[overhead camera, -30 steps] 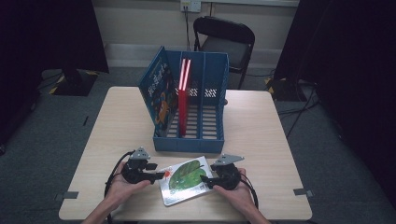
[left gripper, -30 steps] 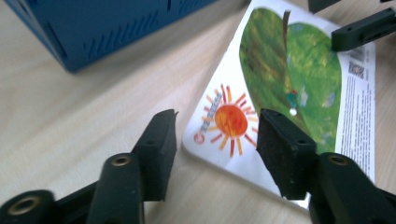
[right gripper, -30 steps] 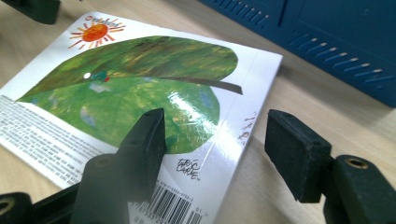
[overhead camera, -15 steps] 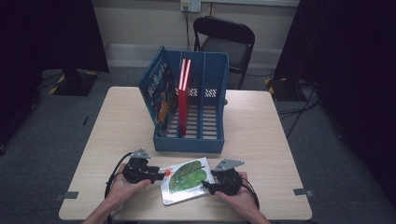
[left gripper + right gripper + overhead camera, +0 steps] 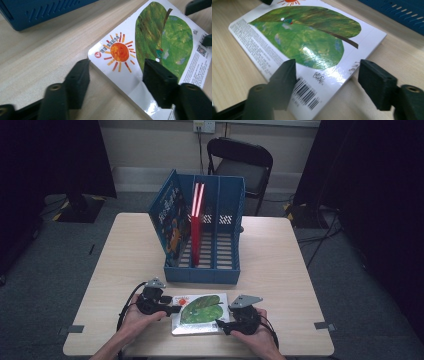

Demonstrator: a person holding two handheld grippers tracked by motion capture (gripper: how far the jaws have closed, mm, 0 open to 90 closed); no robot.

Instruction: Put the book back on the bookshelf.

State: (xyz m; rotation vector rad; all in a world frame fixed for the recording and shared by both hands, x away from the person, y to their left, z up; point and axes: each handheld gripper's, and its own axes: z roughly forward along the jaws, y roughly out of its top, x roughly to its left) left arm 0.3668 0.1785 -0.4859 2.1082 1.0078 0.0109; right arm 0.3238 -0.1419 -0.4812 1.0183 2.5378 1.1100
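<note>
The left claw (image 5: pixel 172 309) sits with its jaws apart at the left edge of the picture book (image 5: pixel 200 313), one jaw over the cover beside the printed sun and the other on the bench (image 5: pixel 125 255) just off the corner. The right claw (image 5: pixel 223 324), jaws also apart, straddles the book's right near corner by the barcode. The book lies flat, leaf cover up, at the near edge of the bench, just in front of the blue file rack (image 5: pixel 205 227).

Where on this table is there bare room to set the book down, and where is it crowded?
Bare wood lies left and right of the blue file rack and at the table's far corners. Crowded: the near edge, where both grippers flank the leaf-cover book.
</note>
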